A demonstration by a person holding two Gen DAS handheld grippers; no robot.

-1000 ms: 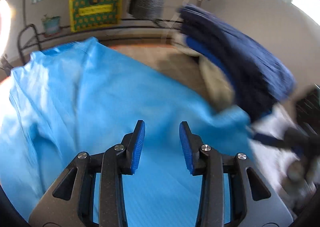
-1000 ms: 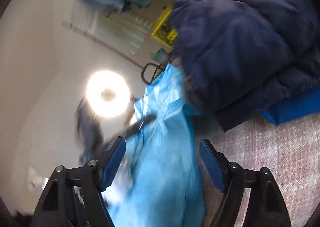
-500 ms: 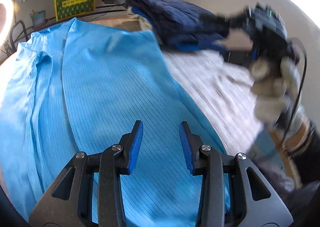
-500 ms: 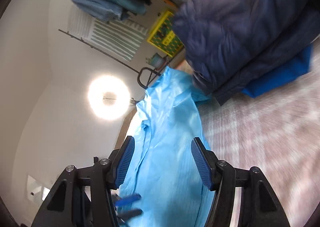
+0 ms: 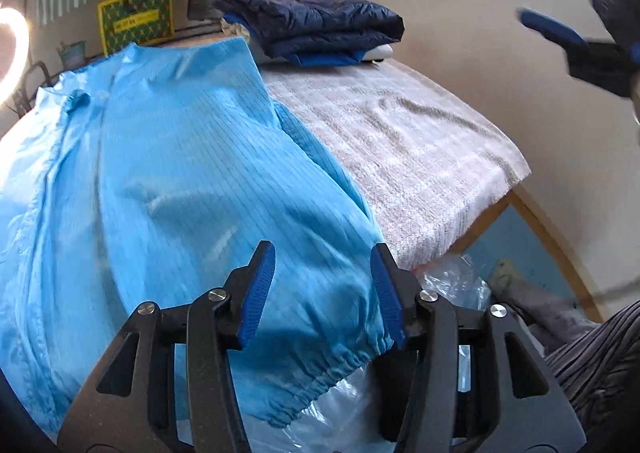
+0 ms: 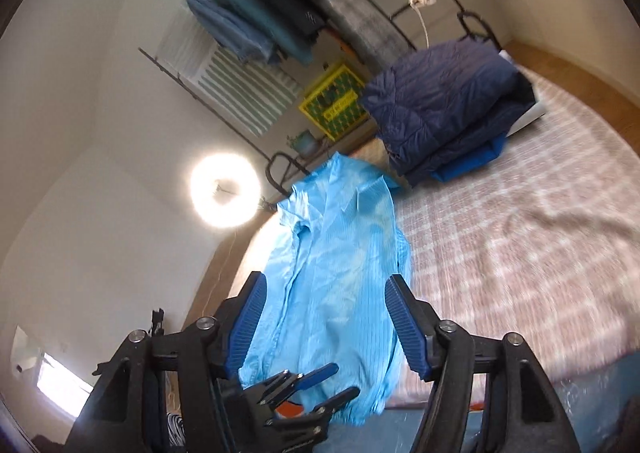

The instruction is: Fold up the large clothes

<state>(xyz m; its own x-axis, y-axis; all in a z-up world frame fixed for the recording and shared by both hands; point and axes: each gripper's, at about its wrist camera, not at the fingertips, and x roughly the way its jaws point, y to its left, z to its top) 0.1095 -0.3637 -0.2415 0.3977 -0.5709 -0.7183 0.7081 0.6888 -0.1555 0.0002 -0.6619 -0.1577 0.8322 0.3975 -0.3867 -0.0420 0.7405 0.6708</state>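
Observation:
A light blue striped garment lies spread along the left half of the bed, its gathered hem hanging over the near edge. My left gripper hovers just above that hem. Its jaws are opening and no cloth is pinched between the blue pads. In the right wrist view the garment lies well below my right gripper, whose jaws are also opening, with nothing between them. The left gripper shows at the bottom there. The right gripper is a blur high at the right in the left wrist view.
A folded navy puffer jacket sits on a blue item at the bed's far end. The pale textured bedcover lies bare to the garment's right. Clear plastic lies below the bed's edge. A clothes rack, yellow crate and ring light stand behind.
The left gripper has drawn back along the garment to its hem and its jaws have widened. The right gripper has lifted up and away from the garment, which now lies flat.

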